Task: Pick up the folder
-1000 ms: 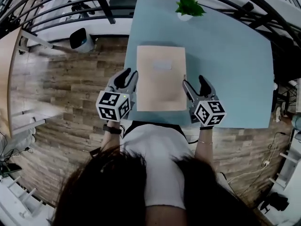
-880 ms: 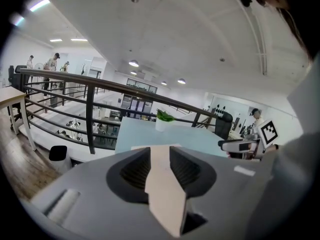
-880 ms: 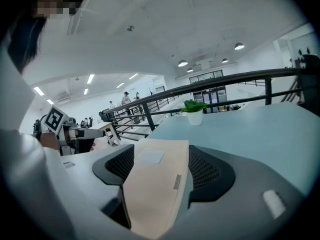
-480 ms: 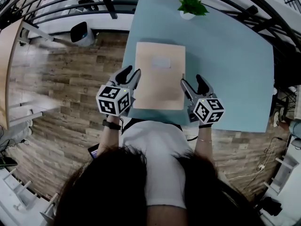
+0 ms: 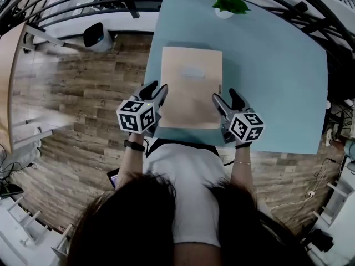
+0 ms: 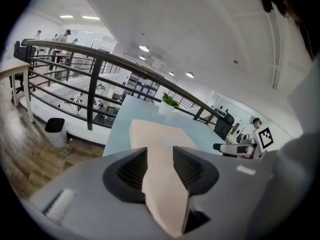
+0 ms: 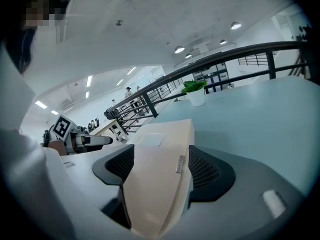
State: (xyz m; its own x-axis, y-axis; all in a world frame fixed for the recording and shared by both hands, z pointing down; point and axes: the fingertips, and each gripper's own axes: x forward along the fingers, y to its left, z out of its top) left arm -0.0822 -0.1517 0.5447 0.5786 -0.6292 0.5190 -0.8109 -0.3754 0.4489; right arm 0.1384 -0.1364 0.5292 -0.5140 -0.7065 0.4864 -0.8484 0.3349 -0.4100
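A beige folder lies lengthwise on the light blue table, its near edge close to the table's front edge. My left gripper is at the folder's near left corner. In the left gripper view the folder runs between the jaws of that gripper, which are opening. My right gripper is at the near right corner. In the right gripper view the folder, with a small metal clasp on its edge, fills the gap of that gripper from pad to pad.
A small potted plant stands at the table's far edge. A dark railing curves past beyond the table. A white bin-like device sits on the wood floor at the left. The person's body is against the table's front edge.
Both grippers have sunk a little with the folder between them and rolled slightly. The left gripper's fingers stand wider apart than before.
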